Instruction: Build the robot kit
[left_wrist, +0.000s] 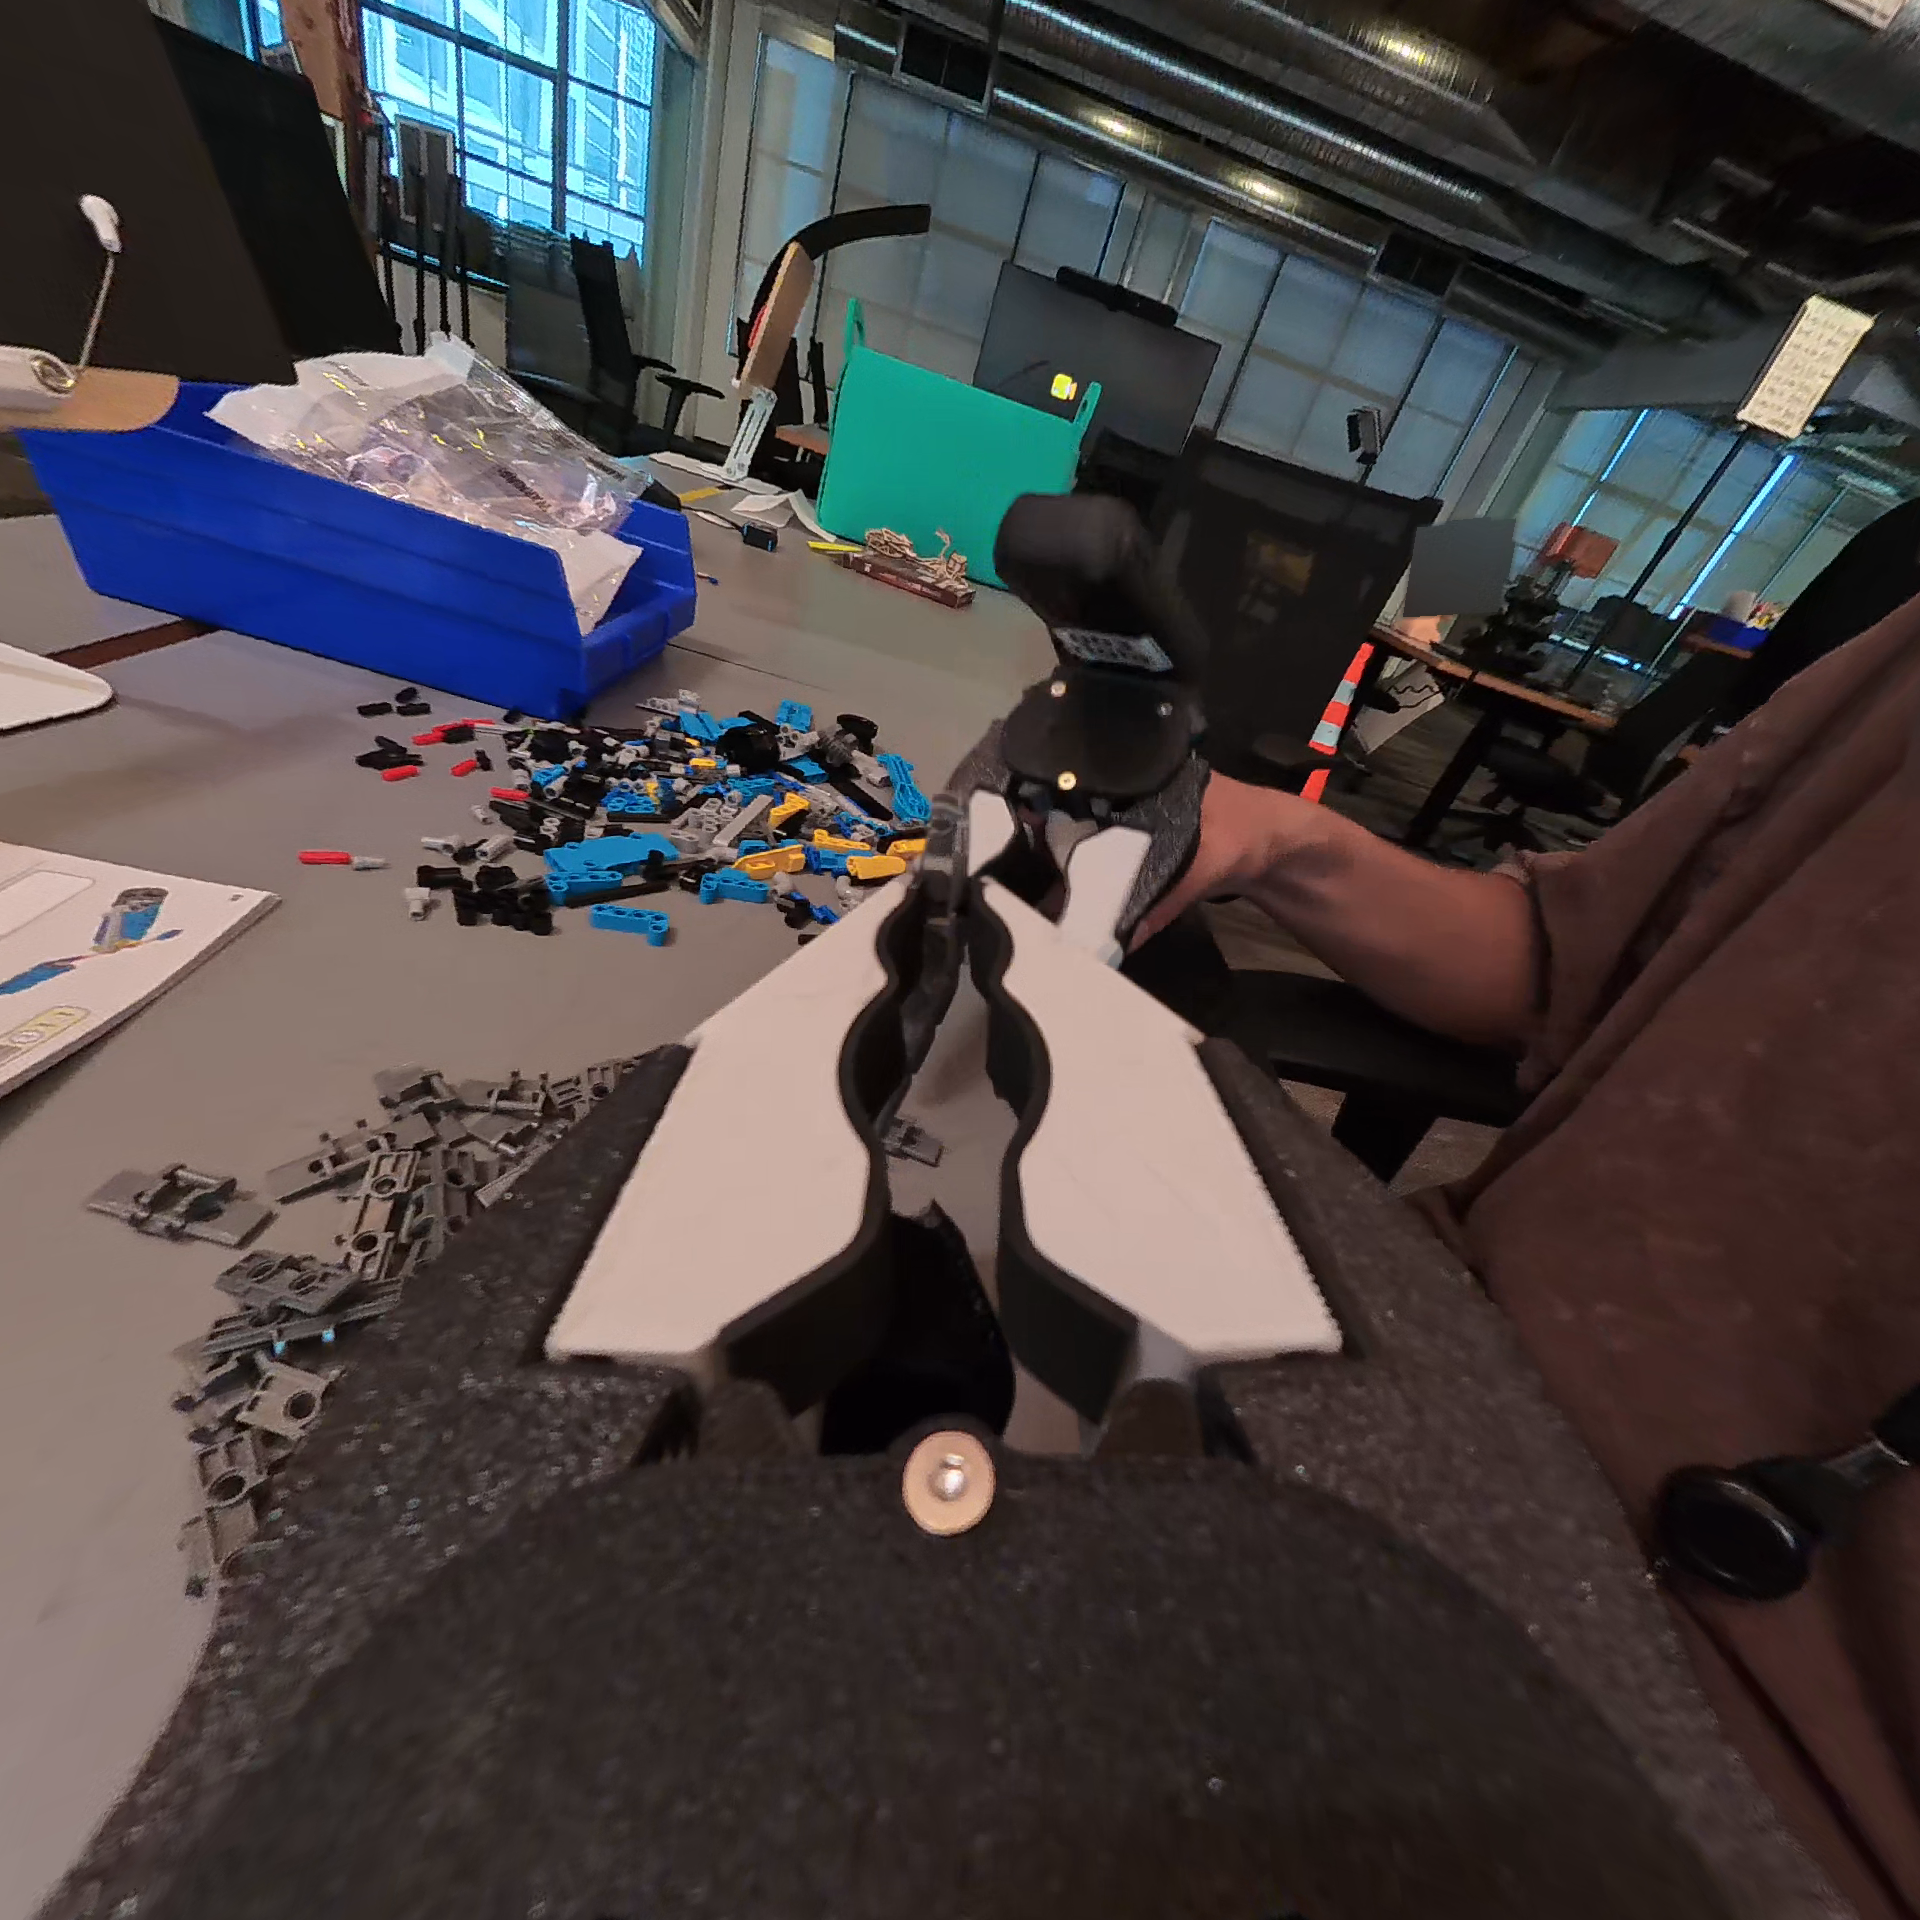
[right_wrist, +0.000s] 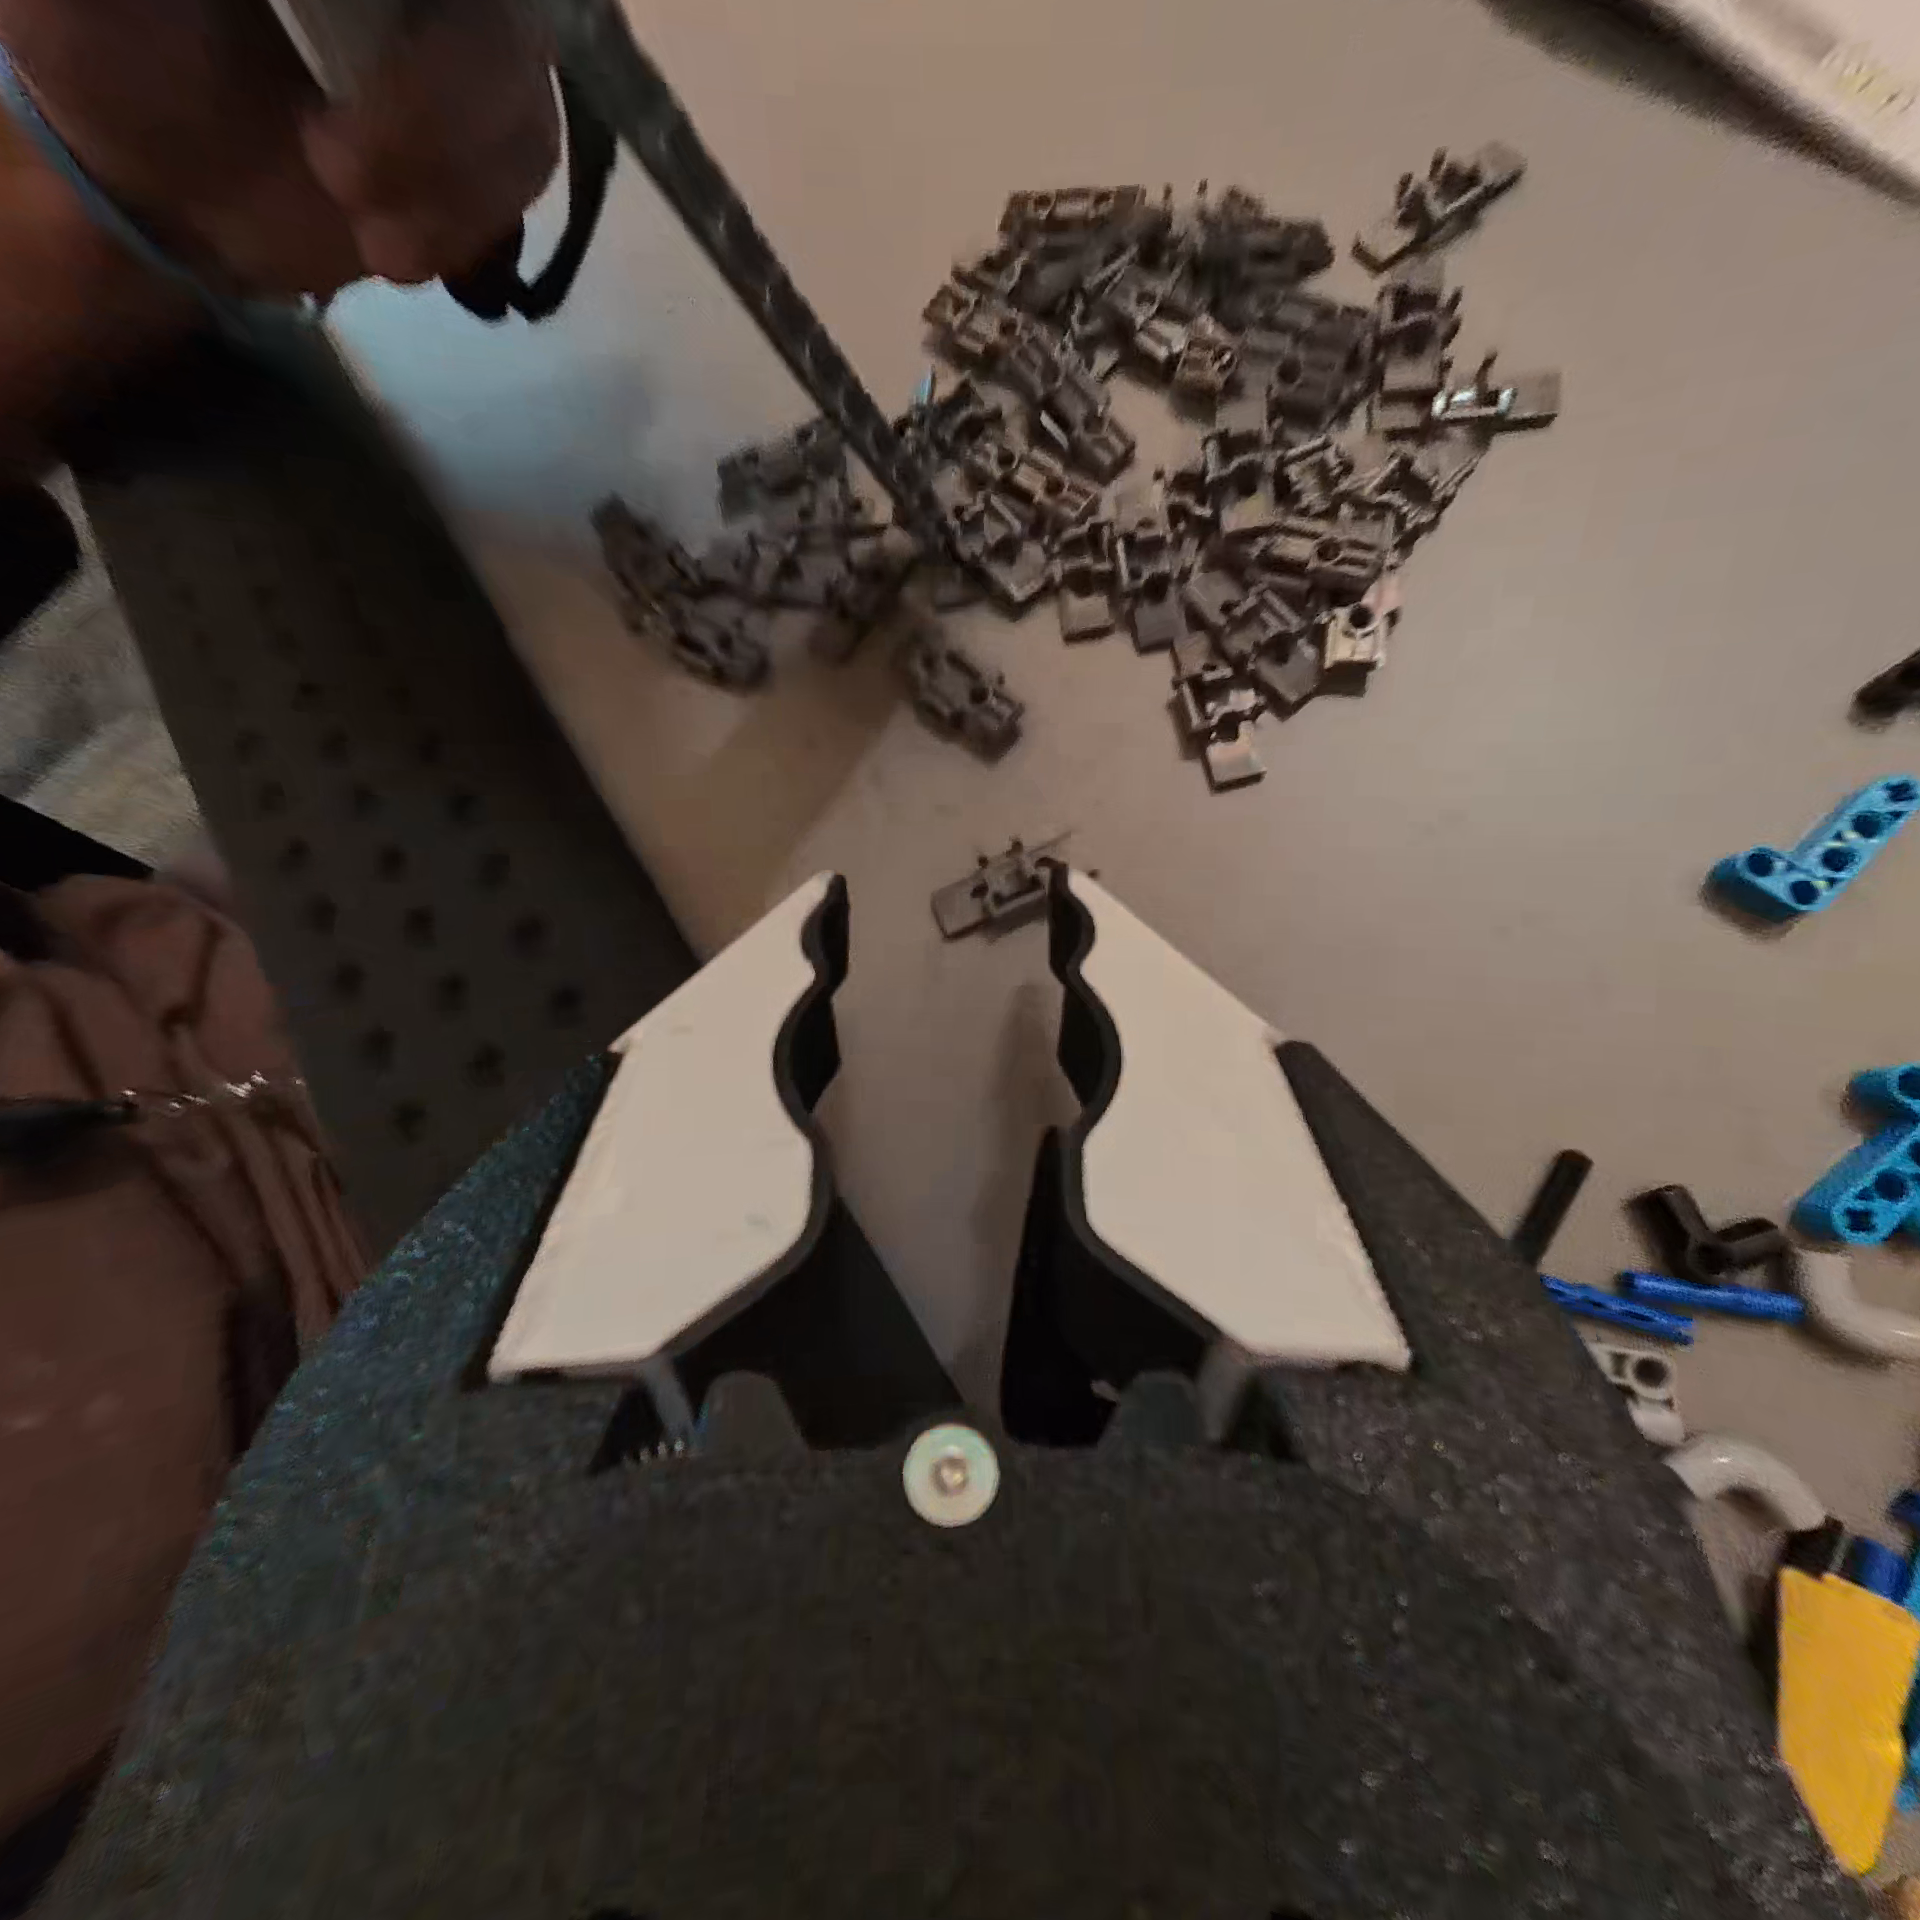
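Two grippers over sorted brick piles

Two heaps on the grey tabletop (left_wrist: 312, 987): a pile of dark grey clip-like plastic pieces (right_wrist: 1195, 468) at upper centre of the right wrist view, and mixed blue, black and yellow plastic bricks (left_wrist: 675, 821) at centre left of the left wrist view. A blue plastic bin (left_wrist: 343, 561) with clear bags sits upper left.

Left gripper (left_wrist: 951, 904): clenched on a thin dark grey part (left_wrist: 945, 842).

Right gripper (right_wrist: 945, 894): released, jaws wide, one loose dark grey clip piece (right_wrist: 992, 888) just beyond its tips; contact unclear.
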